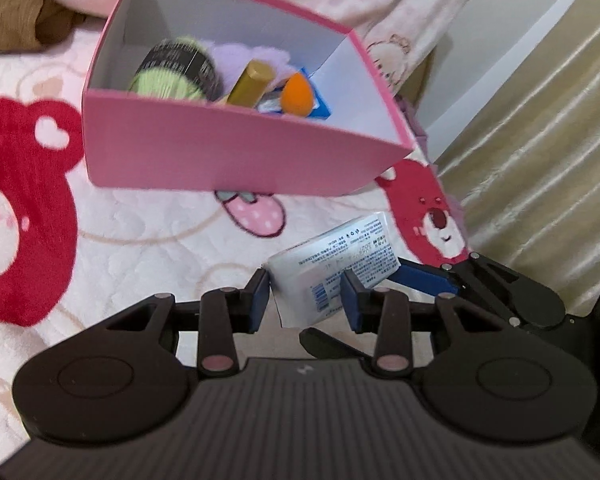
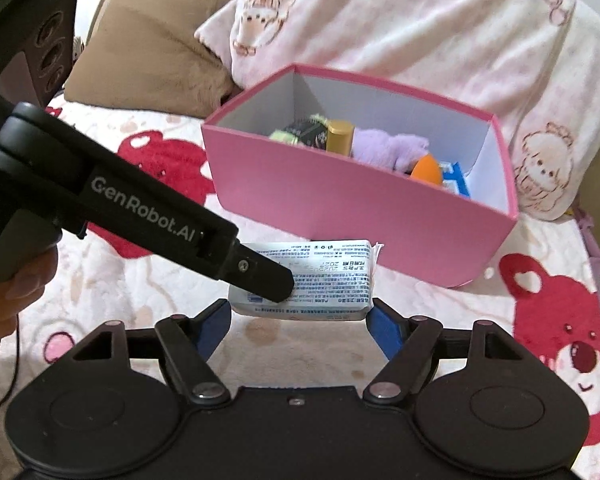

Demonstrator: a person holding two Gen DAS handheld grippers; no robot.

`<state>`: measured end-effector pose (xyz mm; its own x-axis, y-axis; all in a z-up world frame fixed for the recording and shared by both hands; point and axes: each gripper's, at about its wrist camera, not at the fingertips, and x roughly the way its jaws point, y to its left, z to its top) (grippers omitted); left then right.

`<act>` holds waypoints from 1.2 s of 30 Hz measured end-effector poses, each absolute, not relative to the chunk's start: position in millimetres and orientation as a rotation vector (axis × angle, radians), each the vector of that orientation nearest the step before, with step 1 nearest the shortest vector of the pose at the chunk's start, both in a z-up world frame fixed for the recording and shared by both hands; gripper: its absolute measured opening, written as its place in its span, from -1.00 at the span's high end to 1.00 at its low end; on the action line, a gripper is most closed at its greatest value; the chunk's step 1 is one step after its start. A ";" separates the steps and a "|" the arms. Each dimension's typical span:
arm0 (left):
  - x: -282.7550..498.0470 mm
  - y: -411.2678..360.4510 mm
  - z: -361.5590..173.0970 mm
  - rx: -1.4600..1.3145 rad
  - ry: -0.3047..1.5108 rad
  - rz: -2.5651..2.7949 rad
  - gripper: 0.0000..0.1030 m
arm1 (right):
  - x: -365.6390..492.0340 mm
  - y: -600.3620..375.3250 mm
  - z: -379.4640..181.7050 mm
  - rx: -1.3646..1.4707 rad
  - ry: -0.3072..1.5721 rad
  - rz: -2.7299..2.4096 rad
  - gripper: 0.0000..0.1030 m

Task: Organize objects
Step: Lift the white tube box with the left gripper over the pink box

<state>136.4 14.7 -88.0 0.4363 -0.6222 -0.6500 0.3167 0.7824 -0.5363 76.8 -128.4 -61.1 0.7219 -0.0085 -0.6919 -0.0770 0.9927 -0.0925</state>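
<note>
Fleece bedding (image 1: 148, 248) fills both views, a soft quilted blanket printed with red bears, and on it stands a pink cardboard box (image 1: 228, 148), straight-walled with a plain white lining. Inside the box I see a round black-and-green jar (image 1: 176, 68) lying on its side, a gold cylindrical tube (image 1: 250, 82), an orange teardrop sponge (image 1: 298, 94), something fuzzy and lilac (image 2: 384, 146), and a blue packet (image 2: 456, 178) beneath the sponge.

The task's thing, a white plastic-wrapped tissue pack (image 2: 324, 280) covered in fine printed text, sits at lower centre of both frames, in front of the box's near wall. My left hand-held gripper (image 1: 306, 294) is clenched on it: its blue pads press the soft wrapper at the pack's near corner in the left wrist view, and in the right wrist view its black finger lies across the pack's left end. My right hand-held gripper (image 2: 300, 328) stands spread, one blue pad just beside each end of the pack; I cannot tell whether the pads touch it, and I see no squeeze in the wrapper there.

At the left edge of the right wrist view, a hand (image 2: 4, 292) wraps the left tool's handle. A brown plush cushion (image 2: 148, 60) lies at upper left, behind the box.
</note>
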 end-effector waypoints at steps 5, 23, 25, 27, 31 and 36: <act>127.9 11.2 -56.8 -0.323 0.919 -0.598 0.30 | 66.3 -129.2 -34.0 -0.142 0.738 0.031 -0.39; 200.2 -12.4 47.2 -0.202 0.871 -0.591 0.24 | 137.7 -184.5 71.1 -0.143 0.735 0.077 -0.05; 219.2 -15.7 49.6 -0.208 0.880 -0.576 0.22 | 156.1 -192.8 73.9 -0.146 0.740 0.078 -0.03; 239.9 -20.0 49.3 -0.215 0.900 -0.564 0.21 | 174.3 -201.1 72.4 -0.140 0.758 0.077 -0.02; 286.8 -31.4 34.5 -0.218 0.981 -0.553 0.19 | 216.6 -229.2 58.7 -0.012 0.848 0.061 0.00; 331.3 -41.3 1.3 -0.190 1.079 -0.533 0.18 | 254.0 -249.7 22.6 0.102 0.952 0.070 0.00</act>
